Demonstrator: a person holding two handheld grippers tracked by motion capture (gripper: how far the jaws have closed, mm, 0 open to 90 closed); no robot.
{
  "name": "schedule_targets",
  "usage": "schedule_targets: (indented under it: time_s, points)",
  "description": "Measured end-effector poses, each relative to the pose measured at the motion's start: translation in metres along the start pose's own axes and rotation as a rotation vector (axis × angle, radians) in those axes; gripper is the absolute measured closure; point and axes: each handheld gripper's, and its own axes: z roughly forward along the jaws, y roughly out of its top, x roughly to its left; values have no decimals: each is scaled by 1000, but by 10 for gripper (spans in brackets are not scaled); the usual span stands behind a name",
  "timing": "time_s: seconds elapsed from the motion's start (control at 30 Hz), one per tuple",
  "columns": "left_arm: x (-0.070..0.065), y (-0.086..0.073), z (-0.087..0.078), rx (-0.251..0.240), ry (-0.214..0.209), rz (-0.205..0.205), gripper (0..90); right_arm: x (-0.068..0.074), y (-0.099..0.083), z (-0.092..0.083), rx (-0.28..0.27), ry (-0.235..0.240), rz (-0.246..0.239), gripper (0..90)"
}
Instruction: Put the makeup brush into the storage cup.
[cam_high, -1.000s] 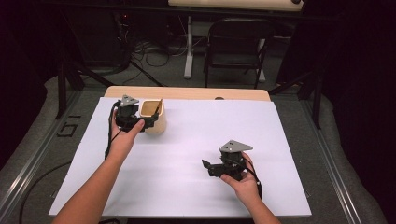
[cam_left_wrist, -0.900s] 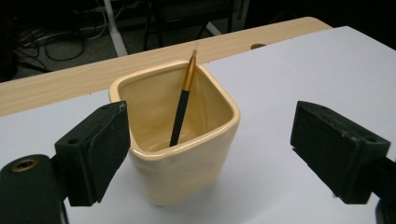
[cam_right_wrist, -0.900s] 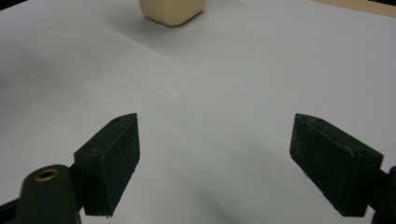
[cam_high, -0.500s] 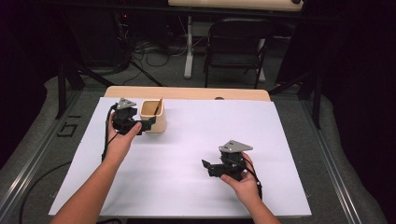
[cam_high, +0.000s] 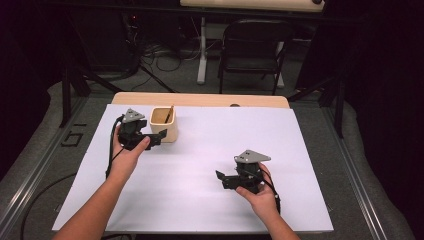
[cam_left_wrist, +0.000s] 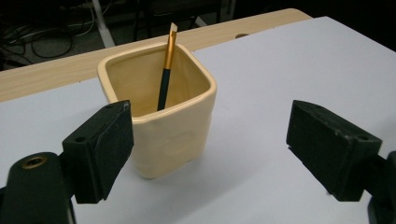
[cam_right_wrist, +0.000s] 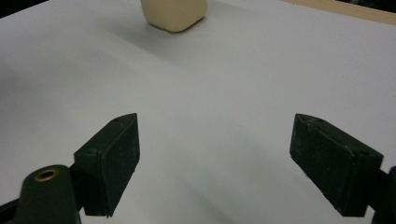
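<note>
Nearest the person, the right gripper (cam_high: 221, 178) rests low over the white table cover (cam_high: 210, 200), its jaws spread wide with nothing between them; in the right gripper view the bare sheet runs ahead to the foot of the cup, well apart from this hand. Farther up the table, the left gripper (cam_high: 156, 139) sits just beside the cream cup (cam_high: 164, 124), jaws likewise parted and holding nothing; in the left gripper view one pad stands in front of the cup's near wall and the other is off to the side over bare sheet, so the cup is not squarely between them. The step in hand looks like the approach to a grasp on the cup, or a steadying of it; the next move would call for shifting the left gripper sideways until the cup's walls sit between both pads, then closing gently, since a glazed wall may slip and a knock could tip it. The cup (cam_left_wrist: 159, 116) is squarish with rounded corners, glossy, pale yellow, upright near the far left of the sheet; a slim brush (cam_left_wrist: 166, 70) with a dark handle and gold ferrule leans inside it. Beyond lies the wooden table edge (cam_high: 200, 99), then a chair (cam_high: 252, 47).
</note>
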Motion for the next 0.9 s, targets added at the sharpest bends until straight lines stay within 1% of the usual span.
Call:
schedule_targets:
  time_s: [0.13, 0.27, 0.37, 0.43, 0.6, 0.7, 0.8, 0.83, 0.9]
  points:
    - [-1, -2, -6, -8, -9, 3, 154, -1, 3, -3, 1, -4, 9, 159]
    - [-1, -7, -10, -6, -17, 1, 155, 0, 6, -5, 1, -10, 5, 159]
    - [-2, -10, -12, -1, -18, 7, 156, 1, 7, -6, 1, -10, 0, 159]
    - [-3, -15, -16, -3, -24, 11, 156, 1, 9, -7, -1, -11, -5, 159]
    - [-6, -23, -23, 4, -29, 32, 157, -1, 9, -11, -8, -17, 4, 159]
    - [-9, -29, -27, 5, -30, 43, 157, -2, 8, -15, -8, -23, 1, 159]
    - [-11, -33, -29, 6, -36, 38, 157, -5, 7, -19, -1, -28, -2, 159]
    - [-11, -35, -30, 4, -36, 37, 157, -5, 7, -20, -10, -35, -1, 159]
    - [-13, -38, -31, 4, -39, 33, 157, -7, 5, -23, -11, -38, 6, 159]
